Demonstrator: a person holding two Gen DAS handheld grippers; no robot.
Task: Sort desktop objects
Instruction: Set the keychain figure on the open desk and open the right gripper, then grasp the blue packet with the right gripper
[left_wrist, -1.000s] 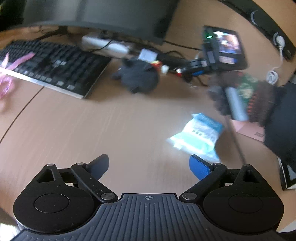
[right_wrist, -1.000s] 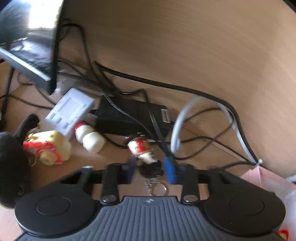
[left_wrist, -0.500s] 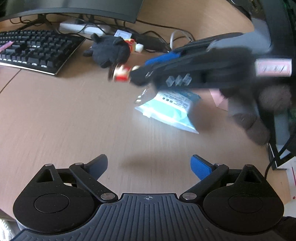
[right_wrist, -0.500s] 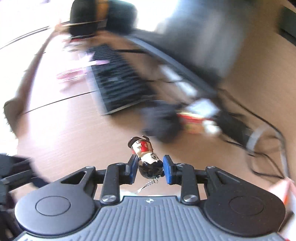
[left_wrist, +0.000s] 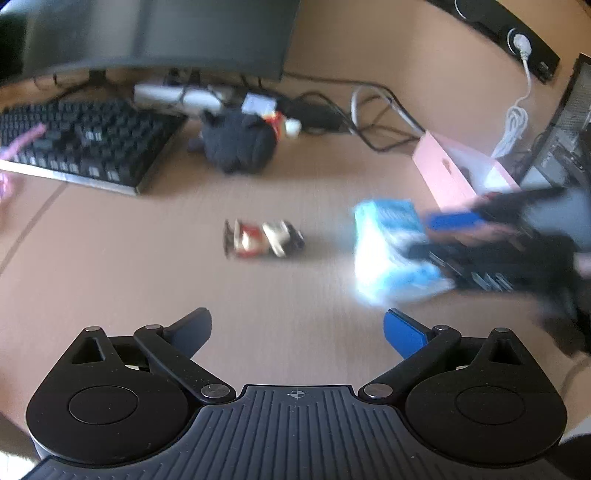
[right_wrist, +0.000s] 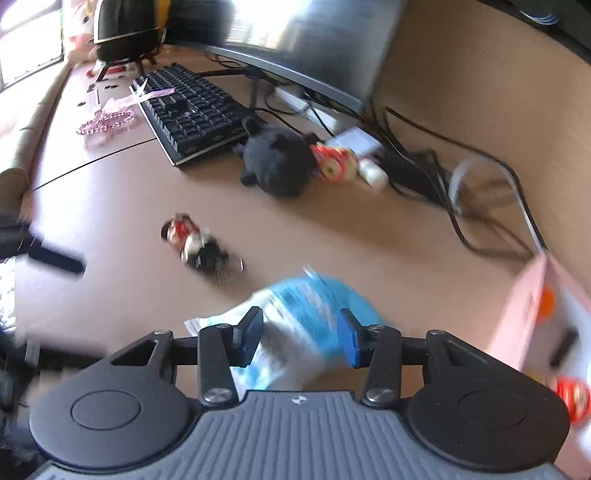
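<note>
A small keychain figure (left_wrist: 264, 240) in red, white and black lies on its side in the middle of the desk (left_wrist: 147, 266), also seen in the right wrist view as the figure (right_wrist: 195, 247). My right gripper (right_wrist: 300, 334) hovers over a blue and white packet (right_wrist: 306, 310), its jaws opening, the pads not pressing on anything. In the left wrist view the right gripper (left_wrist: 436, 236) reaches in from the right above the packet (left_wrist: 384, 254). My left gripper (left_wrist: 297, 325) stands wide, still opening, nothing between its fingers, short of the figure.
A black plush toy (right_wrist: 277, 162), a red and yellow toy (right_wrist: 334, 162) and tangled cables (right_wrist: 461, 221) lie at the back. A black keyboard (right_wrist: 192, 107) and pink beads (right_wrist: 107, 122) sit at the left, under the monitor (left_wrist: 155, 33). A pink box (left_wrist: 454, 170) stands at the right.
The right gripper carried the keychain figure from the cables to the middle of the desk, let it go, then drew back over the blue packet with wider jaws. The left gripper barely moved.
</note>
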